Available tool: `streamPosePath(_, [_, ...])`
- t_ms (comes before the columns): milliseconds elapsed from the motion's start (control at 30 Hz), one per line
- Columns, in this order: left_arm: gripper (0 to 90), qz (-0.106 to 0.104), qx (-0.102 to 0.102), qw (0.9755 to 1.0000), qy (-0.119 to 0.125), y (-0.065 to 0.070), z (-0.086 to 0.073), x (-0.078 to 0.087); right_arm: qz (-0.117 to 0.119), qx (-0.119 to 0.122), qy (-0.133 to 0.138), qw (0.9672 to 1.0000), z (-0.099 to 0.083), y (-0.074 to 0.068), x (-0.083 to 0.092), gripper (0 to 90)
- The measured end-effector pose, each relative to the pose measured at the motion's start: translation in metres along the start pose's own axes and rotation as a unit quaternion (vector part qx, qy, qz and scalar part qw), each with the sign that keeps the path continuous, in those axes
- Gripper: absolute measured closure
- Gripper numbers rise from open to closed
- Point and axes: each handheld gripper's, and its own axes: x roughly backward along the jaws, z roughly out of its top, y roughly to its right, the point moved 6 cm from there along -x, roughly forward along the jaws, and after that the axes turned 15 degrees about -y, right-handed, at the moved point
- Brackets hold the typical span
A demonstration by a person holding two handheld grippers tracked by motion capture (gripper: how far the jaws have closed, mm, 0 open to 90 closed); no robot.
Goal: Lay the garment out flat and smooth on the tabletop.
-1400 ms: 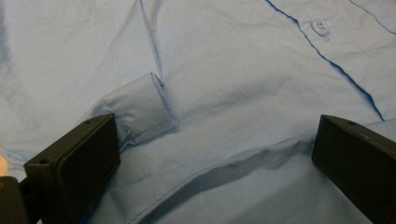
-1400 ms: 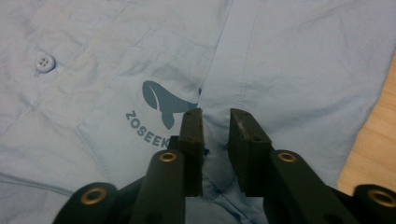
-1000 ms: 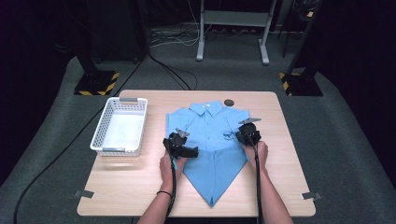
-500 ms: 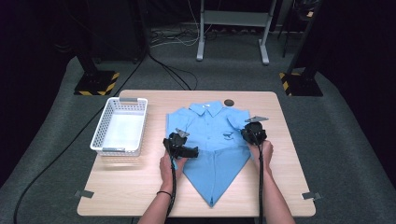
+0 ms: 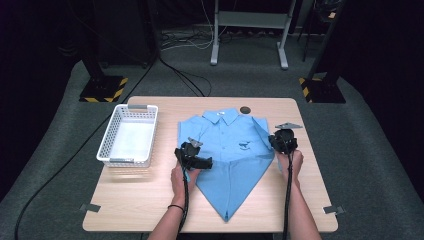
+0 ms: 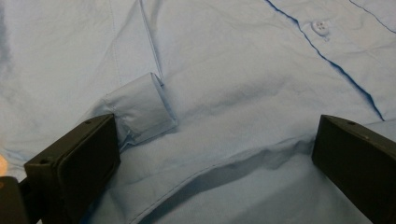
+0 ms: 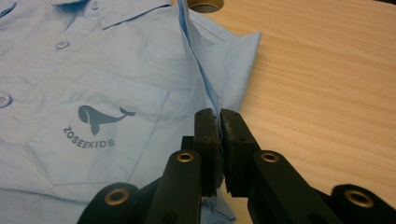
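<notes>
1. The blue shirt is lying face up on the worktop, and its near end is tapering to a folded point close to the person's edge. The long axis is running near to far, with the point aiming near and the collar aiming far.
2. The left gripper is hovering just over the shirt's left side, about midway along it. Its fingers are standing spread wide, with cloth and a rolled sleeve cuff lying between them but nothing pinched.
3. The right gripper is sitting at the shirt's right edge, a little farther out than the left one. Its fingers are pressed together on a raised ridge of fabric, so this hand is the one gripping the shirt.
4. From that pinch the bulk of the shirt is lying to the left, with the whale-printed pocket just beside it and bare wood to the right. A fold of this side would, I judge, be travelling leftward across the long axis.
5. The ridge itself is running from the pinch far toward the right shoulder.
6. Well apart at the far left, a white basket is standing on the worktop.
</notes>
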Motion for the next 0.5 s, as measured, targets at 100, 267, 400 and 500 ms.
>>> streamPosePath(100, [0.6,0.000,0.000,1.0000,0.000,0.000,0.000,0.000,-0.005,-0.002,-0.001,1.0000,-0.002,0.005,0.002,85.8])
streamPosePath(267, [0.6,0.000,0.000,1.0000,0.000,0.000,0.000,0.000,-0.011,-0.016,0.000,0.9998,-0.009,0.017,0.004,85.7])
streamPosePath(400, [0.6,0.000,0.000,1.0000,0.000,0.000,0.000,0.000,-0.014,-0.031,-0.001,0.9994,-0.016,0.027,0.005,85.1])
streamPosePath(500, [0.6,0.000,0.000,1.0000,0.000,0.000,0.000,0.000,-0.020,-0.041,-0.007,0.9989,-0.024,0.036,0.000,84.7])
